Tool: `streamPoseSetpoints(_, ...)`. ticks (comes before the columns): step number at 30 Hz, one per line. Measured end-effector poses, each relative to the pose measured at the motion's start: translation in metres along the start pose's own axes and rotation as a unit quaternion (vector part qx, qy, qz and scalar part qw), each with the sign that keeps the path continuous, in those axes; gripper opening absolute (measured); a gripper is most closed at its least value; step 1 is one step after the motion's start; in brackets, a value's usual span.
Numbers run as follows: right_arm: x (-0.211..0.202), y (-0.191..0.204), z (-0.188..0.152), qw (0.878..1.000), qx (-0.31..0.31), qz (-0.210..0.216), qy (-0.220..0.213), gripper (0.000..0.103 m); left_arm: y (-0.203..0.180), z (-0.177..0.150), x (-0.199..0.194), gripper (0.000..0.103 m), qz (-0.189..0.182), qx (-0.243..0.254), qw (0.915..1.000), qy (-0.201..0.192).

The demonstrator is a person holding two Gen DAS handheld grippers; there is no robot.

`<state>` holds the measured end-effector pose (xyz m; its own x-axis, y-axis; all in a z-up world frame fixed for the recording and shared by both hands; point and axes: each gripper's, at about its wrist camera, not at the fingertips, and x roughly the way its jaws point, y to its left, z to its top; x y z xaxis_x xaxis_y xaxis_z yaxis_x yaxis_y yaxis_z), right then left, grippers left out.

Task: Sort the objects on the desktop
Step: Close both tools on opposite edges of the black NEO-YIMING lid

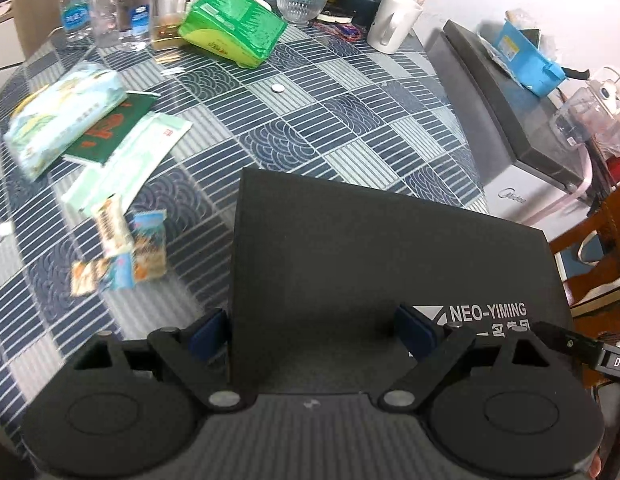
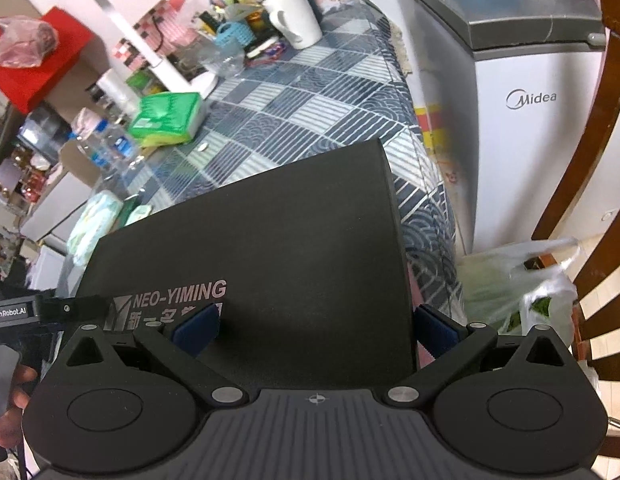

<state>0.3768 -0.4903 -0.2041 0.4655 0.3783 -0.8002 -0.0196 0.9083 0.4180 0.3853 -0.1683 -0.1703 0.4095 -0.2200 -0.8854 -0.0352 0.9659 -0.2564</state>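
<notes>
Left wrist view: the left gripper (image 1: 313,332) has its blue pads (image 1: 207,332) spread wide across the near left part of a flat black box (image 1: 370,256). One pad sits at the box's left edge and the other lies over its top by the white "NEO-YIMING" lettering, so whether it truly pinches the box I cannot tell.

The box lies over the patterned tablecloth (image 1: 330,92), near the table's right edge. Left of the box are small colourful cards (image 1: 125,248), a pale envelope (image 1: 129,160), a green booklet (image 1: 109,132) and a soft tissue pack (image 1: 65,116). Beyond the box lie a small white disc (image 1: 277,88), a green tissue pack (image 1: 233,24), three water bottles (image 1: 105,8), a glass bowl (image 1: 301,2) and a white mug (image 1: 394,20). Right of the box, off the table, stands a white appliance with a grey lid (image 1: 506,112).

In the right wrist view, the right gripper (image 2: 314,330) is spread the same way over the box (image 2: 277,248). Its left pad (image 2: 195,330) lies on the top by the lettering and its right pad (image 2: 434,332) is at the box's right edge; the grip is unclear here too. The other gripper's tip (image 2: 69,307) shows at the box's left. The mug (image 2: 293,16) and green pack (image 2: 169,118) lie beyond the box, and a plastic bag (image 2: 522,280) sits right of it below the table.
</notes>
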Motion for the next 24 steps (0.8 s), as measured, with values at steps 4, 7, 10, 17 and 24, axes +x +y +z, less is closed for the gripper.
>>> streamPoseSetpoints(4, -0.020, 0.010, -0.015, 1.000, -0.008, 0.005, -0.003, 0.103, 0.004, -0.018, -0.025, 0.103, 0.002, -0.006, 1.0000, -0.001)
streamPoseSetpoints(7, -0.035, 0.018, -0.025, 1.000, -0.015, 0.007, -0.005, 0.103, 0.007, -0.031, -0.042, 0.103, 0.003, -0.011, 0.9999, -0.003)
streamPoseSetpoints(10, -0.048, 0.027, -0.036, 1.000, -0.023, 0.010, -0.005, 0.103, 0.011, -0.044, -0.058, 0.103, 0.004, -0.017, 0.9998, -0.005)
streamPoseSetpoints(17, -0.084, 0.045, -0.067, 1.000, -0.026, 0.010, -0.013, 0.103, 0.016, -0.073, -0.096, 0.103, 0.000, -0.015, 0.9999, -0.008)
streamPoseSetpoints(24, -0.125, 0.066, -0.104, 0.999, -0.018, -0.005, -0.034, 0.103, 0.022, -0.106, -0.133, 0.103, -0.019, 0.005, 0.9997, -0.011)
